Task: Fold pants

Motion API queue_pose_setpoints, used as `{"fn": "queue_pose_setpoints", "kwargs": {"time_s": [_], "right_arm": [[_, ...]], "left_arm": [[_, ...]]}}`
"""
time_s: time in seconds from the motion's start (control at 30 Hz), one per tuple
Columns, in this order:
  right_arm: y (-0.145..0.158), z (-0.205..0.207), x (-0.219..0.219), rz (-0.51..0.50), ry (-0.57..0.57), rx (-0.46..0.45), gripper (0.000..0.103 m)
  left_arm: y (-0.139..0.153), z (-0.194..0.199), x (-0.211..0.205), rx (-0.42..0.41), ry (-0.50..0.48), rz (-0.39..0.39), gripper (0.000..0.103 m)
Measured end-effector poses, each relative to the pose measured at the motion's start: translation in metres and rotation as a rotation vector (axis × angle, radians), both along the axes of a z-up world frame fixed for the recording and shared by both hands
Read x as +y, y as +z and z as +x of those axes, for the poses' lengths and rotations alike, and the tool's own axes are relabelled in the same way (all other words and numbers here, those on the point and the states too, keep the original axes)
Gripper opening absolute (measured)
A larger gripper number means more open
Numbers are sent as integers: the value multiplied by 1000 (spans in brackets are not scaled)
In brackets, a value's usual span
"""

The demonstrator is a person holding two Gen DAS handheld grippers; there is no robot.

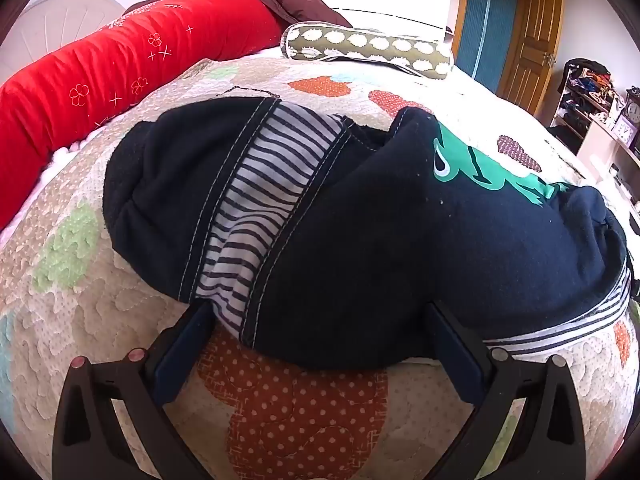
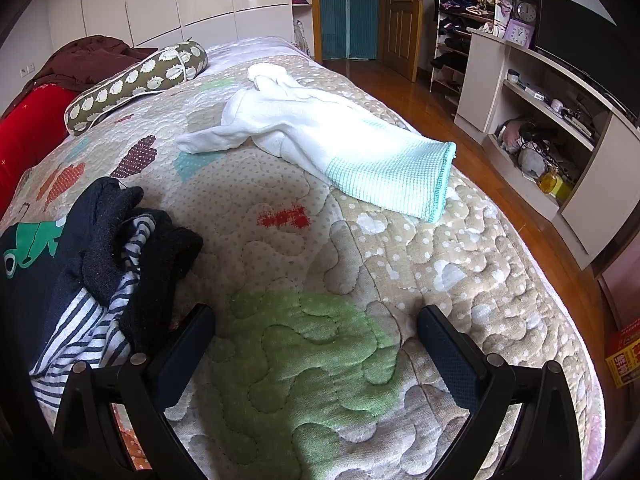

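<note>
We see navy pants (image 1: pixel 360 216) bunched on the quilted bed (image 1: pixel 80 320), our left gripper (image 1: pixel 320 316) fingers wide apart at their near edge, our right gripper (image 2: pixel 316 320) fingers apart over bare quilt, pants at its left, white garment (image 2: pixel 320 132) far.

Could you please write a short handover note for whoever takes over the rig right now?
Left gripper: open, holding nothing, its fingers straddling the near edge of the dark navy pants.
Right gripper: open, holding nothing, over bare quilt, with the pants just to its left.
Pants: bunched on the quilt, striped lining and green print showing.
Also on the bed: a white and mint garment, untouched.
Done: no neat fold visible.
Left: spread the pants flat, then fold them.
</note>
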State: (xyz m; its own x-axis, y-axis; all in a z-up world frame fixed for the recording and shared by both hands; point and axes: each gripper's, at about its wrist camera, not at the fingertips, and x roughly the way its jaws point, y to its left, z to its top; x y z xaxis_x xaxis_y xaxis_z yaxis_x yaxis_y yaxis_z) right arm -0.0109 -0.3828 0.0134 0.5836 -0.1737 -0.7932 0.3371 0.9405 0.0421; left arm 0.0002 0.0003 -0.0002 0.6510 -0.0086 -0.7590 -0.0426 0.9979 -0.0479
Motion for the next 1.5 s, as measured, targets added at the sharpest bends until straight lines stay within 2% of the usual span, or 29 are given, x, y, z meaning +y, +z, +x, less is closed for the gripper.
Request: {"fn": "queue_pose_setpoints", "kwargs": {"time_s": [1.5], "right_arm": [[0,0,0,1,0,1,103]], "left_arm": [[0,-1,2,-5,1,1,103]]}}
